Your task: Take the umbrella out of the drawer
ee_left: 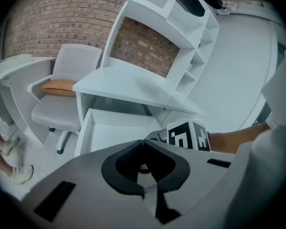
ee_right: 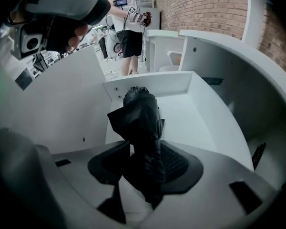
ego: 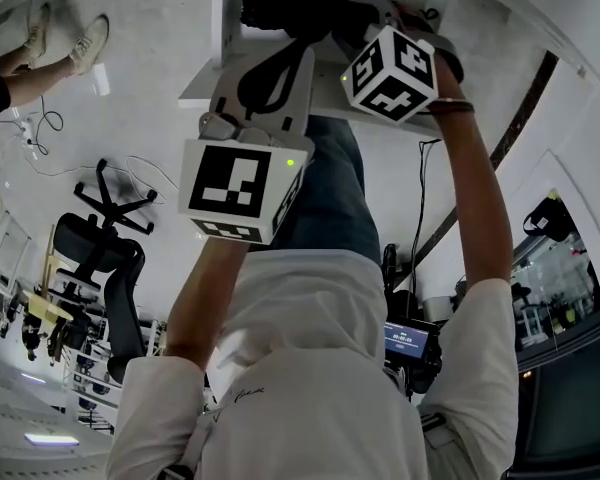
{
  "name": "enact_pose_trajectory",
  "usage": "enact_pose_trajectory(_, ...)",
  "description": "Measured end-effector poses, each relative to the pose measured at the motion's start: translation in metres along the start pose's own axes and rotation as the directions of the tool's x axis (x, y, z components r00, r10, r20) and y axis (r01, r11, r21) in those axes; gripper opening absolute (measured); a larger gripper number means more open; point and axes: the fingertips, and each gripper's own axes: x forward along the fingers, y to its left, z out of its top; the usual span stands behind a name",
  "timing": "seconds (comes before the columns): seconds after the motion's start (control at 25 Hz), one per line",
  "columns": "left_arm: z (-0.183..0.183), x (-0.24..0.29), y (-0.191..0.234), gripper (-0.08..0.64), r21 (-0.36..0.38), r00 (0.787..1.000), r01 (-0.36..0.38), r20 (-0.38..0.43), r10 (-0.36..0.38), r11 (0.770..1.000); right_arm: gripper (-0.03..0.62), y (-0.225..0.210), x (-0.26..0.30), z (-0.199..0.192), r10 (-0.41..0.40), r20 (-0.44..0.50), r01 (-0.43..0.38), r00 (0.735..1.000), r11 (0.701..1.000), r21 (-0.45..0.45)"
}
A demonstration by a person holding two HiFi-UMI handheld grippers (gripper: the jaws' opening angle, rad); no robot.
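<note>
A folded black umbrella [ee_right: 142, 128] stands up out of the open white drawer [ee_right: 152, 87]. My right gripper [ee_right: 145, 148] reaches down around it. The jaws stand wide on either side of the fabric, and the ribbed right pad [ee_right: 178, 162] shows bare beside it. In the head view the umbrella [ego: 280, 3] is a dark bundle at the top, just past the right gripper [ego: 325, 18]. My left gripper [ee_left: 143, 142] is shut with nothing in it, its tips meeting above the drawer [ee_left: 119, 128]. In the head view the left gripper [ego: 283, 56] sits left of the right one.
The drawer hangs under a white desk [ee_left: 133, 89] with a shelf unit, against a brick wall [ee_left: 52, 18]. A grey chair [ee_left: 62, 109] with an orange cushion [ee_left: 59, 87] stands to the left. A person [ee_right: 128, 27] stands behind, and a black office chair [ego: 100, 258] is nearby.
</note>
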Motion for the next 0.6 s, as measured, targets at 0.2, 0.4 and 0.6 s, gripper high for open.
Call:
enact_pose_trajectory(0.2, -0.004, 0.005, 0.002, 0.017, 0.000, 1.000, 0.000, -0.015, 0.000, 1.000, 0.225, -0.003, 0.014, -0.004, -0.001, -0.043, 0.000, 0.999, 0.999, -0.032)
enact_pose_trajectory(0.4, -0.002, 0.005, 0.002, 0.017, -0.008, 1.000, -0.001, -0.014, 0.001, 1.000, 0.233, -0.004, 0.020, -0.006, 0.022, -0.040, -0.023, 0.999, 1.000, -0.021)
enact_pose_trajectory(0.6, -0.002, 0.005, 0.002, 0.017, -0.004, 1.000, 0.004, -0.010, -0.004, 1.000, 0.241, -0.002, 0.026, -0.009, 0.036, -0.090, -0.043, 0.995, 0.996, -0.076)
